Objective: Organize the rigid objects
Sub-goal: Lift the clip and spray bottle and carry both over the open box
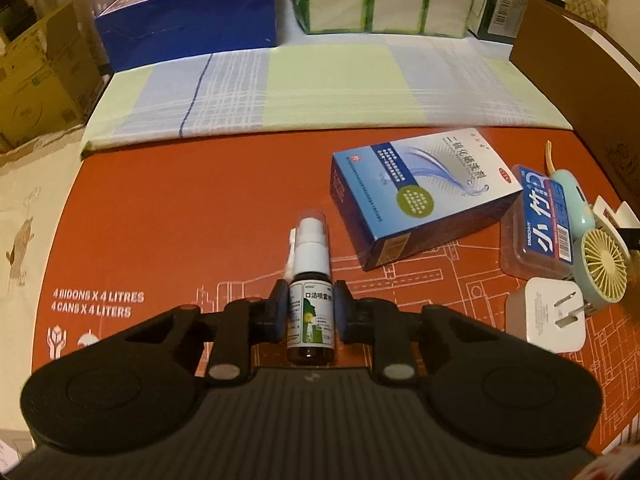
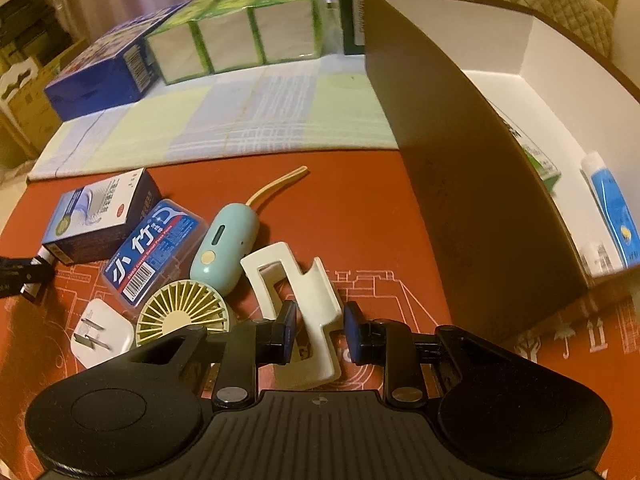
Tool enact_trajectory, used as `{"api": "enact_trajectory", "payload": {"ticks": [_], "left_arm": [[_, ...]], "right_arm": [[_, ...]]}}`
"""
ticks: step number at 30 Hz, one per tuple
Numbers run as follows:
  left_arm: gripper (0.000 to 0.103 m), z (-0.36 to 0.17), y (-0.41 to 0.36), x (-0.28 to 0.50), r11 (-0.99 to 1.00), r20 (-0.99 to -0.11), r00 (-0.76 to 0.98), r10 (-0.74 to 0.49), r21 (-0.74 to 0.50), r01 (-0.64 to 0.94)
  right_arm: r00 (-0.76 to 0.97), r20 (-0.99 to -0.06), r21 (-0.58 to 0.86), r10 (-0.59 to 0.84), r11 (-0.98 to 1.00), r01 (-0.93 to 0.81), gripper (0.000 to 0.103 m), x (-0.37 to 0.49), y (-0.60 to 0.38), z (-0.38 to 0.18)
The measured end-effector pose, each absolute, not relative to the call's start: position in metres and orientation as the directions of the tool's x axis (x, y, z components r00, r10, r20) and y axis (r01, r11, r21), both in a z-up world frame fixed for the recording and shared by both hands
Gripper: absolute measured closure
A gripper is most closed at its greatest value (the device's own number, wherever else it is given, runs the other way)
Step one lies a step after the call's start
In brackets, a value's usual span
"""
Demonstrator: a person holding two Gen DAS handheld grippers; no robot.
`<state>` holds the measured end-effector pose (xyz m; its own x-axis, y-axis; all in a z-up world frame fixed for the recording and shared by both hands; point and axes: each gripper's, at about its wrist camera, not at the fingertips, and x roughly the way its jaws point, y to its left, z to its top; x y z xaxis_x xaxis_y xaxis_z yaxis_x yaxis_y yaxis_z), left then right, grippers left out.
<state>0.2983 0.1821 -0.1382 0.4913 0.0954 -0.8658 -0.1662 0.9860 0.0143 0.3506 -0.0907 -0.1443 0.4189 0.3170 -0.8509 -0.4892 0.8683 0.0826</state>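
My left gripper (image 1: 311,314) is shut on a small brown spray bottle (image 1: 310,332) with a white label and white nozzle, standing on the orange mat (image 1: 180,220). My right gripper (image 2: 320,330) is shut on a white plastic clip (image 2: 316,300) lying on the mat. Between the two lie a blue-white medicine box (image 1: 424,196) (image 2: 100,212), a floss-pick case (image 1: 540,220) (image 2: 154,248), a mint handheld fan (image 2: 224,244) (image 1: 600,264) and a white charger plug (image 1: 546,316) (image 2: 100,332).
A brown cardboard box (image 2: 460,200) with a white inside stands at the right; a blue tube (image 2: 612,208) and a green pack (image 2: 540,164) lie in it. A checked cloth (image 1: 280,92), a blue carton (image 1: 188,20) and green tissue packs (image 1: 384,4) fill the back.
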Motion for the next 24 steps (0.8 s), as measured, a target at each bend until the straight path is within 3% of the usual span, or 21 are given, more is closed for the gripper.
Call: {"api": "enact_trajectory", "payload": {"ticks": [4, 6, 24], "left_arm": [[0.084, -0.135, 0.182, 0.291, 0.983, -0.867, 0.489, 0.096, 0.005, -0.184], [0.084, -0.134, 0.181, 0.288, 0.982, -0.867, 0.491, 0.09, -0.006, -0.191], [0.084, -0.096, 0.15, 0.265, 0.982, -0.827, 0.557, 0.073, -0.039, -0.187]], "right_arm": [[0.433, -0.84, 0.056, 0.327, 0.846, -0.531, 0.08, 0.35, -0.086, -0.145], [0.433, -0.839, 0.044, 0.331, 0.833, -0.551, 0.087, 0.349, -0.084, -0.145], [0.441, -0.792, 0.109, 0.422, 0.809, -0.577, 0.087, 0.328, -0.099, -0.113]]}}
